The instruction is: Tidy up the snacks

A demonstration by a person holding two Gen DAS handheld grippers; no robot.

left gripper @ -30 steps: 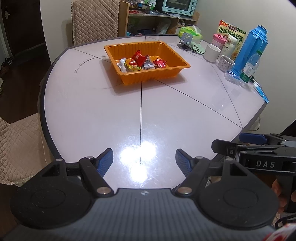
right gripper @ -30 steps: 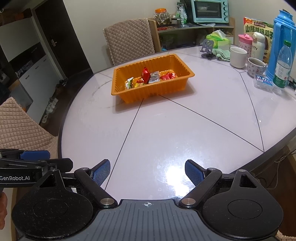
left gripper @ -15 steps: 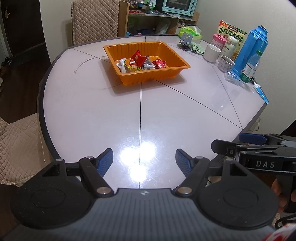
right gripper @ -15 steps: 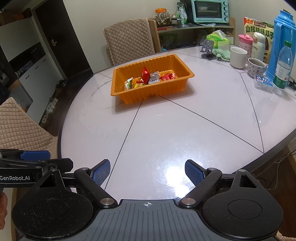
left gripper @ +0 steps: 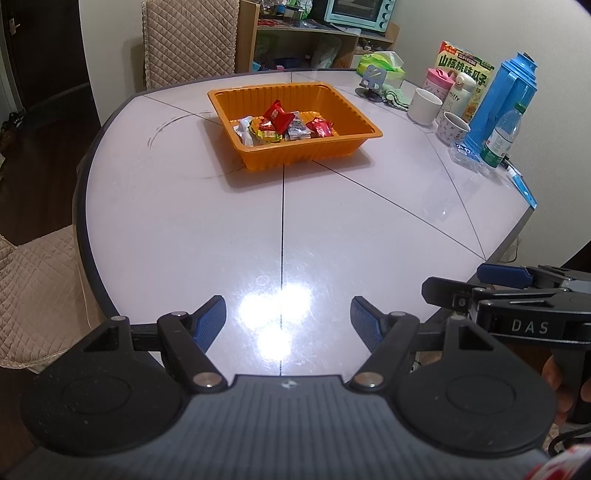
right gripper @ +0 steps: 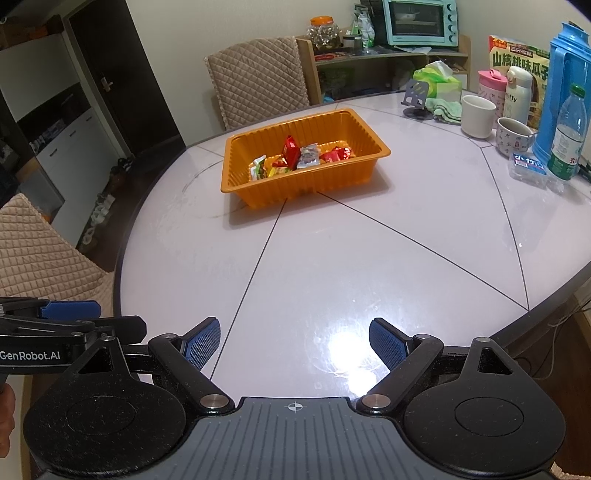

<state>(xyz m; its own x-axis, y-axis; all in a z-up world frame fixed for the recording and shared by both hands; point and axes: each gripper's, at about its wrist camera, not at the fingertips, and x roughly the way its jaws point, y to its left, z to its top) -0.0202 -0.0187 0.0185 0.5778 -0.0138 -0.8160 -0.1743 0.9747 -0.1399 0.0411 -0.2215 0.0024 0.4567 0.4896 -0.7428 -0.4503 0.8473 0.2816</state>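
An orange tray (left gripper: 354, 146) (right gripper: 343, 177) stands on the far half of the round white table and holds several wrapped snacks (left gripper: 282, 123) (right gripper: 301, 158), red, yellow and white. My left gripper (left gripper: 288, 321) hovers open over the table's near edge, nothing between its blue pads. My right gripper (right gripper: 294, 341) is also open and empty over the near edge, well short of the tray. Each gripper shows at the side of the other's view: the right gripper (left gripper: 491, 282) at the left wrist view's right edge, the left gripper (right gripper: 77, 317) at the right wrist view's left edge.
At the table's far right stand a blue thermos (right gripper: 567, 88), a water bottle (right gripper: 569, 133), mugs (right gripper: 478, 116), a snack box (right gripper: 517, 55), a tissue pack (right gripper: 528, 168) and a green cloth (right gripper: 445, 109). Quilted chairs (right gripper: 258, 79) flank the table; shelves with a toaster oven (right gripper: 419, 22) lie behind.
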